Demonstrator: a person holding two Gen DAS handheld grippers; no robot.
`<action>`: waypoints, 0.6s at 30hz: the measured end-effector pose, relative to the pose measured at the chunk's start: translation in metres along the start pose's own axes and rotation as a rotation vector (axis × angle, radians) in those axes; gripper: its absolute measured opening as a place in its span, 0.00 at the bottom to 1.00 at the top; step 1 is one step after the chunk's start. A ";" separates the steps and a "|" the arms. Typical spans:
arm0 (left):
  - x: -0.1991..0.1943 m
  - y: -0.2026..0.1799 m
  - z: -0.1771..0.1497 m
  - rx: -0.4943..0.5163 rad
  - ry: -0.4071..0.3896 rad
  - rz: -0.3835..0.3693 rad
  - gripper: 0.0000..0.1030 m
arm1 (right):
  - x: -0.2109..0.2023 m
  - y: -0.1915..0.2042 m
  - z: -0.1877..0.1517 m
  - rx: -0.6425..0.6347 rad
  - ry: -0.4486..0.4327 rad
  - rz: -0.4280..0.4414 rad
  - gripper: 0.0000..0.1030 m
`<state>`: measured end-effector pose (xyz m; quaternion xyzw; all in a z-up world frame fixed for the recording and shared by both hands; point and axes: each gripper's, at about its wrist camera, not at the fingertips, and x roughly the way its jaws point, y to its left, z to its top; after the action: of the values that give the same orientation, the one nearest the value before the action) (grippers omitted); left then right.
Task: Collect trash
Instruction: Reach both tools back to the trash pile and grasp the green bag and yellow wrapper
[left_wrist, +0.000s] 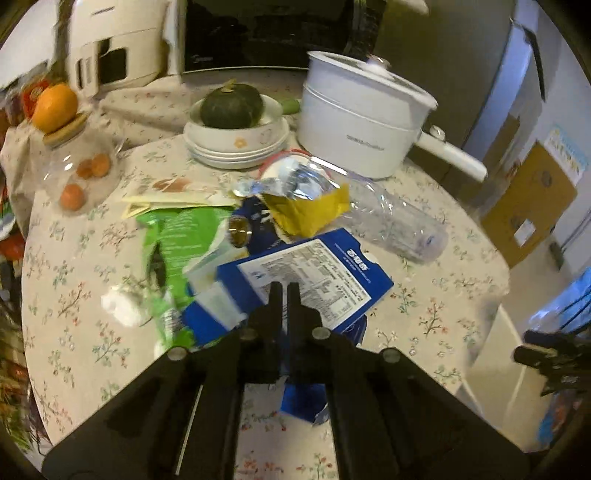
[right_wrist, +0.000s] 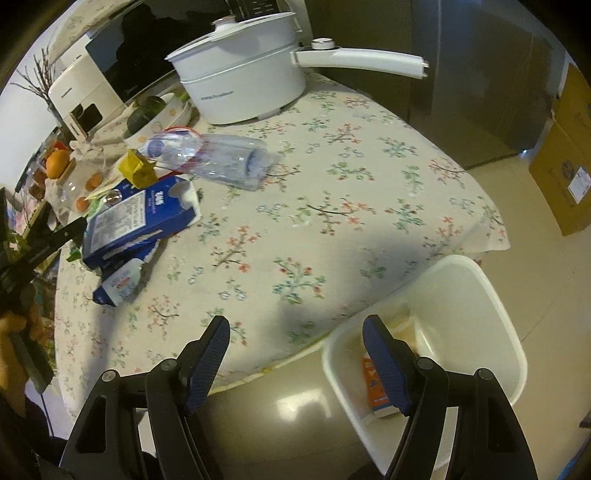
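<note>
Off to the far left of the left gripper (left_wrist: 283, 291) a clear glass jar with a wooden lid (left_wrist: 75, 162) carries an orange (left_wrist: 55, 107); neither looks like trash. Just left of its fingertips lie a crumpled white tissue (left_wrist: 120, 304) and a torn green plastic wrapper (left_wrist: 173, 236). The left gripper's fingers are drawn together over the near edge of a flattened blue cardboard box with a white printed label (left_wrist: 314, 273), and they appear clamped on it, though the contact itself is hidden under the tips. The box's long axis runs from near-left to far-right across the tool's line. Beyond it sit a crumpled yellow wrapper (left_wrist: 310, 210) and, further right, a clear crushed plastic bottle (left_wrist: 399, 221) on its side.

The right gripper (right_wrist: 299, 332) hangs past the edge of the floral-clothed table (right_wrist: 332, 206), fingers spread wide and holding nothing. Just right of and below it stands a white plastic bin (right_wrist: 495, 295) with an orange carton (right_wrist: 376, 387) inside. The box is far to its left, so the left hand is the nearer one, and I'd judge the carry must go rightward to the bin.
</note>
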<state>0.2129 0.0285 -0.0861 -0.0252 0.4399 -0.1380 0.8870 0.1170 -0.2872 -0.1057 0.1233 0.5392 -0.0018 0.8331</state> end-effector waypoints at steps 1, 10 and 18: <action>-0.004 0.008 0.001 -0.024 -0.002 -0.006 0.19 | 0.002 0.006 0.004 -0.010 -0.004 0.007 0.74; 0.015 0.075 0.006 -0.247 0.037 -0.022 0.60 | 0.038 0.100 0.059 -0.163 0.006 0.107 0.74; 0.041 0.095 -0.002 -0.341 0.140 -0.095 0.22 | 0.078 0.157 0.098 -0.176 -0.014 0.231 0.74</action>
<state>0.2559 0.1089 -0.1348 -0.1859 0.5157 -0.1044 0.8298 0.2592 -0.1458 -0.1053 0.1109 0.5138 0.1404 0.8390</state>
